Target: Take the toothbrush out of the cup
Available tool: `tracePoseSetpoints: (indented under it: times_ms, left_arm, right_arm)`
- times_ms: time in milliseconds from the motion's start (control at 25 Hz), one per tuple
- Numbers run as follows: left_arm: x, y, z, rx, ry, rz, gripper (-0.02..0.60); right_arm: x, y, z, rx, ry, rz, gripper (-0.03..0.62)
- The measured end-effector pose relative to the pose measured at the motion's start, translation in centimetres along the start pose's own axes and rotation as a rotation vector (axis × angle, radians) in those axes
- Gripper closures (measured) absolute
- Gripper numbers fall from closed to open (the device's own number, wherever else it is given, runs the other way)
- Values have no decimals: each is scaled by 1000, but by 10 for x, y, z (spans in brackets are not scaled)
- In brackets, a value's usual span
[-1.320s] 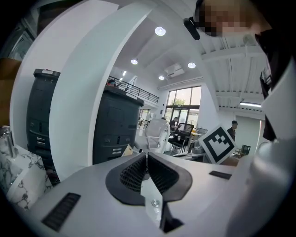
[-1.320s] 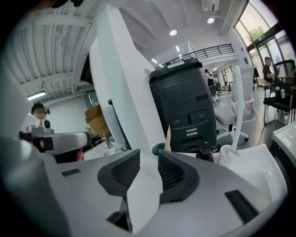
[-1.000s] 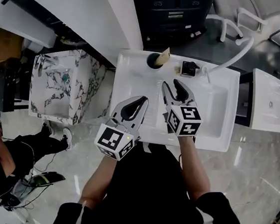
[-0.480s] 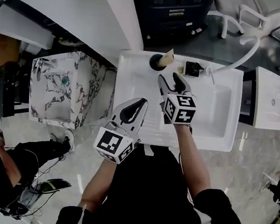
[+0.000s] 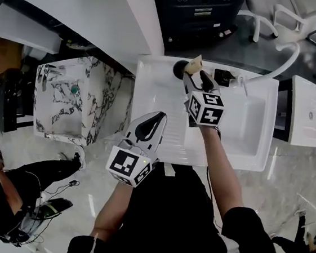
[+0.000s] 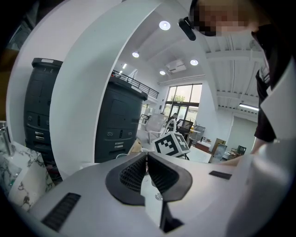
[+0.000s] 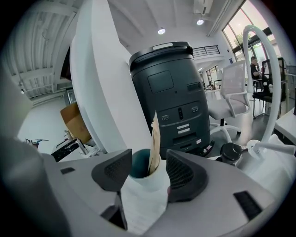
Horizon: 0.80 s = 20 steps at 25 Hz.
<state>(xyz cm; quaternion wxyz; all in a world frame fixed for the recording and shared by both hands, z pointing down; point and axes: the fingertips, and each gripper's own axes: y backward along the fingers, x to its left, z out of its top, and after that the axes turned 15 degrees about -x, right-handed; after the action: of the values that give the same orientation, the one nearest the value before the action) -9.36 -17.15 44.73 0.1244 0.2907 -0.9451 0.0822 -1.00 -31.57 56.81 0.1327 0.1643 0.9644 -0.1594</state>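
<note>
Head view and both gripper views, read from the wearer outward. Nearest, the left forearm is bent at the body and holds the left tongs [image 5: 160, 116] low over the near edge of the white bench [image 5: 151, 88], pointing slightly downward. In the left gripper view the left tongs [image 6: 147, 157] have their ribbed pads together with nothing between them. The right arm is stretched forward across the bench, and the right tongs [image 5: 196, 79] tilt down toward the rear edge. The right tongs [image 7: 149, 161] stand wide apart, having just been opening. The cup [image 7: 144, 189] shows in the gap between their pads, which do not press on it. The flat bench top between the left tongs and the cup [image 5: 179, 69] carries nothing, and the sunken basin [image 5: 243, 121] lies to the right of the right arm. The cup, white with a dark inside, stands upright at the rear edge of the bench, left of its middle. The tan toothbrush [image 7: 154, 139] rises from it, leaning to the right; from above, the toothbrush [image 5: 196, 63] tips toward the right tongs. A small black object [image 5: 217, 76] sits just right of the cup on the same edge. Beyond the edge stand a dark grey cabinet [image 7: 171, 97] and a curved white hose [image 5: 279, 58].
</note>
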Motion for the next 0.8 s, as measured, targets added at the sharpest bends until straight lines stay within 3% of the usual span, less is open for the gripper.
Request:
tracePoseSetpoints:
  times_ms: [800]
  left_arm:
    - [10,13,5,-7,-9,43,554]
  right_arm:
    - [-9,-22,-1,6,28,-58,506]
